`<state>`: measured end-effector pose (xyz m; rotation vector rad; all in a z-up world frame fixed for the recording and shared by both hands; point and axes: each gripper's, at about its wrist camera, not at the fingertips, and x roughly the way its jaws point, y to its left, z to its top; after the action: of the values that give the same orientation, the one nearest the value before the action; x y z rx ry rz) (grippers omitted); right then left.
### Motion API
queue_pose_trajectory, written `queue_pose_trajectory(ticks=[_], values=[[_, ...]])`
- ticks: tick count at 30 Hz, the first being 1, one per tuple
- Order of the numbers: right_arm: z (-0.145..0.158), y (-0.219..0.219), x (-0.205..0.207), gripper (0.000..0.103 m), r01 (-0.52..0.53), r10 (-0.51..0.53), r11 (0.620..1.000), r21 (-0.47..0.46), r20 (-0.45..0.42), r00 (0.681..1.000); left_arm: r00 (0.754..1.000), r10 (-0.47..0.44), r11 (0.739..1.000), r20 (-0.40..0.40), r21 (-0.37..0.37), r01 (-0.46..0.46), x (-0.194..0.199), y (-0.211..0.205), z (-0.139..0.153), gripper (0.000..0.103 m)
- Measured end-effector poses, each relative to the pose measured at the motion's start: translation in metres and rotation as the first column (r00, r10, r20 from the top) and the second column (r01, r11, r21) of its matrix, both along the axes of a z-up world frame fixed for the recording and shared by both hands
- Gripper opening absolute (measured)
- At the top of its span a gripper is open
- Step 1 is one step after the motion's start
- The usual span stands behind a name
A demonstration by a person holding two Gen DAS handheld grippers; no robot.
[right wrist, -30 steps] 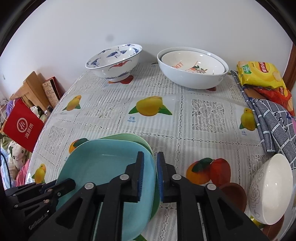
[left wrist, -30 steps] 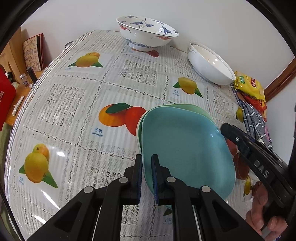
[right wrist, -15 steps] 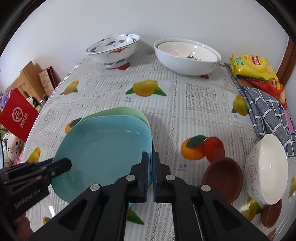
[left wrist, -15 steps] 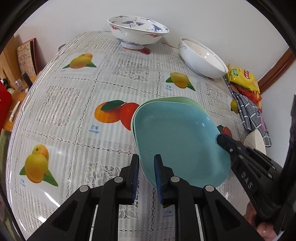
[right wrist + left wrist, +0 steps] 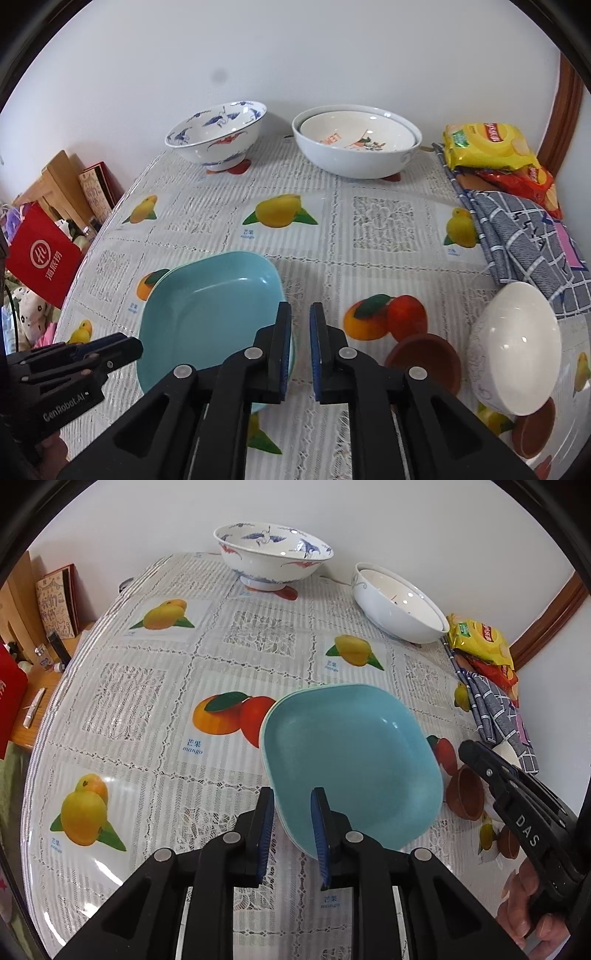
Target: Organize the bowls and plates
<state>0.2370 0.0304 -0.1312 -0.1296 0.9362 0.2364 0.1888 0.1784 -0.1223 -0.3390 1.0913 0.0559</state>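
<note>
Turquoise square plate lies stacked on a pale green plate near the middle of the fruit-printed tabletop. Left gripper stands parted, its fingers straddling the near rim of the stack without clamping it. Right gripper is narrowly parted just beside the stack's right edge, holding nothing. Blue-and-white patterned bowl and nested white bowls stand at the far edge.
</note>
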Motion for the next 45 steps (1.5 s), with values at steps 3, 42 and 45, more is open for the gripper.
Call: queue_pose_trajectory(ticks=[3,42,45], values=[[0.009,-0.016,-0.014,0.017,0.018,-0.018,1.0,0.003,0.017,1.0,1.0,-0.011,1.0,0.021,0.012,0.01,-0.007,-0.009,0.012,0.023],[0.013,-0.281,-0.142,0.043,0.377,-0.38,0.924,0.066,0.031,0.925,0.978,-0.203,0.975,0.046,0.1,0.198,-0.028,-0.184,0.043,0.042],[0.002,-0.283,-0.134,0.043,0.375,-0.377,0.925,0.066,0.009,0.926,0.979,-0.201,0.975,0.027,0.102,0.197,-0.02,-0.188,0.035,0.042]])
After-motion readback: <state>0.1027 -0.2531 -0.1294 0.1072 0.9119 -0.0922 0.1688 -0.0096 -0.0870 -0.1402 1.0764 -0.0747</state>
